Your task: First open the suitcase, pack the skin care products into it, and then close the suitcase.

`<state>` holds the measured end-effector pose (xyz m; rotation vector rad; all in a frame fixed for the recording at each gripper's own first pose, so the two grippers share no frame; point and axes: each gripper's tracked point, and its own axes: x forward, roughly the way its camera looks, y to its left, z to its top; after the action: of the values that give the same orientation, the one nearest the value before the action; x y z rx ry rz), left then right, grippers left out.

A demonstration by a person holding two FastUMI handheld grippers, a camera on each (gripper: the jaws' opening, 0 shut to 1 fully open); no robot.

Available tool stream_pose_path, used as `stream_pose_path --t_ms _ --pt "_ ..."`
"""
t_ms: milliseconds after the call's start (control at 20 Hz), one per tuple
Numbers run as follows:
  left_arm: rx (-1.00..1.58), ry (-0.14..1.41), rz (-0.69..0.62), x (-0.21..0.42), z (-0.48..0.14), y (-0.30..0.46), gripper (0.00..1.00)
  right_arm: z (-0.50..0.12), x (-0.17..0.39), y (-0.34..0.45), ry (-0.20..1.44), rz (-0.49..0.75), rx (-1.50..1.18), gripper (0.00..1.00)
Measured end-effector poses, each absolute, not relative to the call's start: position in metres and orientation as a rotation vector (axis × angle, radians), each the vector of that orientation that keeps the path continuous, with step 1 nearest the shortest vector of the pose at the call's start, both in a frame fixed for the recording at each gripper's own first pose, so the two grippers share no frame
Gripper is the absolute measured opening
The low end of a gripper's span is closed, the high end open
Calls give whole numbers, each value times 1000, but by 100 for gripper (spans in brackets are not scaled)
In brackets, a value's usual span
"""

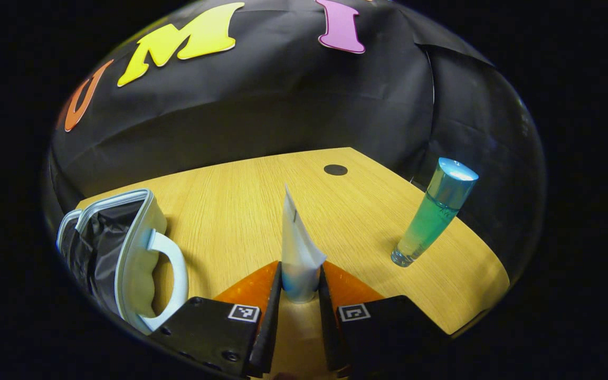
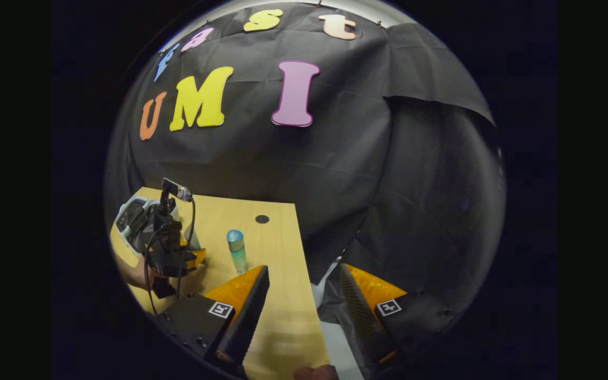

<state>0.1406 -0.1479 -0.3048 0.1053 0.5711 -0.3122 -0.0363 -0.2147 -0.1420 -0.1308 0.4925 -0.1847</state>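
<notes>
Two claws in play. Your left claw (image 1: pixel 300 287) is closed on a white tube (image 1: pixel 297 248): both fingers press its lower end, and the flat crimped end points up and away from you over the bench (image 1: pixel 240 211). In the left gripper view the tube sits dead centre between the fingers, tilted slightly.

Landmark: the suitcase (image 1: pixel 124 253). It is open, pale shell with a dark lining showing inside and a pale handle (image 1: pixel 172 274) facing the claw. It stands on the bench just to the left of your left claw. The tube is right of the suitcase, near it but not inside it. A blue-green bottle (image 1: pixel 433 214) with a blue cap stands upright well to the right of the suitcase, on the far side of the tube, near the bench's right edge. A small dark round spot (image 1: pixel 335 169) on the bench lies beyond the suitcase, toward the back wall.

Your right claw (image 2: pixel 304 301) is wide open and holds nothing; its fingers straddle the bench's right edge, one over the wood, the other off the side. In the right gripper view the suitcase (image 2: pixel 132 219) is far off at the left, partly hidden by your left claw (image 2: pixel 169 248) and the hand (image 2: pixel 135 274) holding it. The bottle (image 2: pixel 237 250) stands to the right of the suitcase, between it and your right claw.
</notes>
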Motion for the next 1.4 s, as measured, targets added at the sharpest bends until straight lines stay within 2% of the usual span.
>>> stream_pose_path --t_ms 50,100,150,200,250,300,400,800,1100,1400 --pt "89 577 -314 140 -304 -148 39 -143 -35 -213 494 -178 -130 80" --pt "73 584 -312 139 -303 -147 43 -145 -33 -209 497 -168 -127 80" --pt "70 583 -303 139 -301 -144 35 -147 -32 -206 500 -161 -125 80" --pt "60 581 -307 137 -299 -143 34 -150 -31 -203 505 -153 -121 80" --pt "47 584 -317 135 -298 -142 40 -152 -29 -200 509 -146 -119 80" --pt "42 587 -323 132 -296 -141 33 -154 -28 -196 511 -138 -117 80" --pt "25 572 -340 129 -285 -140 32 -159 -25 -188 510 -118 -117 80" --pt "-52 505 -358 94 -199 -121 29 -230 20 -141 554 2 -40 80" --pt "-77 522 -242 48 -151 -56 29 -286 76 -108 621 3 117 80" --pt "-78 548 -83 20 -141 14 29 -327 107 -92 692 37 80 80"
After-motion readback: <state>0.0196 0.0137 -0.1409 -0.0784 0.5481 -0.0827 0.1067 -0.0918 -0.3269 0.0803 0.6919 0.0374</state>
